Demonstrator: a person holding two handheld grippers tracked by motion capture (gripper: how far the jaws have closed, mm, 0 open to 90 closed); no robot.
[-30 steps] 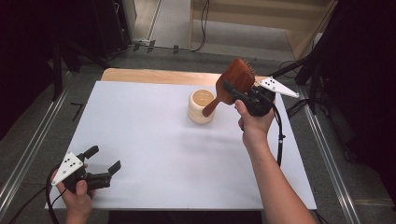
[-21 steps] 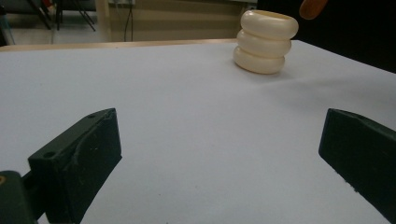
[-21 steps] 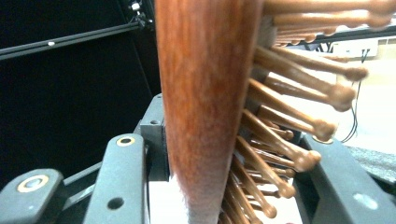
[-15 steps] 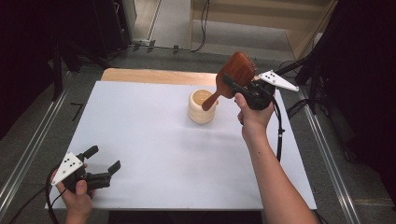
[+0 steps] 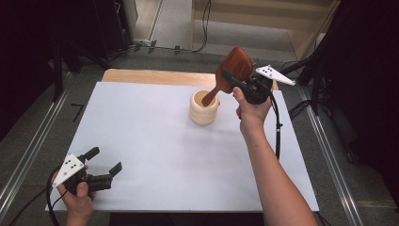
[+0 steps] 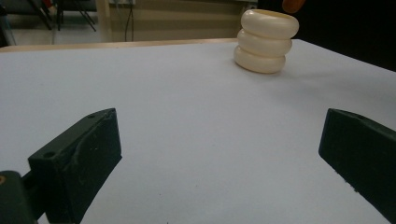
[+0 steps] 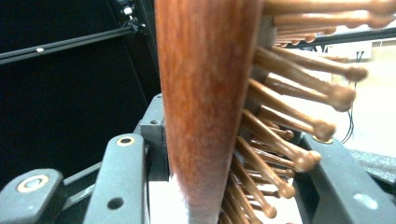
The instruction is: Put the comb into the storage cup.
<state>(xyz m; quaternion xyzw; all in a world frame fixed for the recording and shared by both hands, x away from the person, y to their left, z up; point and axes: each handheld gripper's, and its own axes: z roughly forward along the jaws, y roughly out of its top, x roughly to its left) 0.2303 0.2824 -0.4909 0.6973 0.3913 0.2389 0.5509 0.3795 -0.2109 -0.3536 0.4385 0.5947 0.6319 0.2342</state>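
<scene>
High view: right gripper (image 5: 241,84) raised above the far right part of the white table (image 5: 155,141), clamped on the head of a wooden hairbrush (image 5: 229,74). Brush tilted, broad reddish-brown head up and away from the person, handle slanting down and toward the left, its tip over the mouth of the cream ribbed cup (image 5: 204,108), at or just inside the rim; cannot tell whether touching. Cup upright on the table, just left of the right hand (image 5: 251,113), well apart from the near left corner.

Right gripper view: brush head (image 7: 205,93) edge-on between the two black jaws, smooth wooden back toward the left jaw, round-tipped wooden pins toward the right jaw, pads pressed against both sides.

Left gripper (image 5: 106,162) low at the near left corner of the table, held in the left hand (image 5: 77,200), jaws wide apart with nothing between them.

Left gripper view: jaws spread over bare white surface, ribbed cup (image 6: 265,41) far ahead, slightly right of centre, brush handle tip (image 6: 293,4) just above its rim.
</scene>
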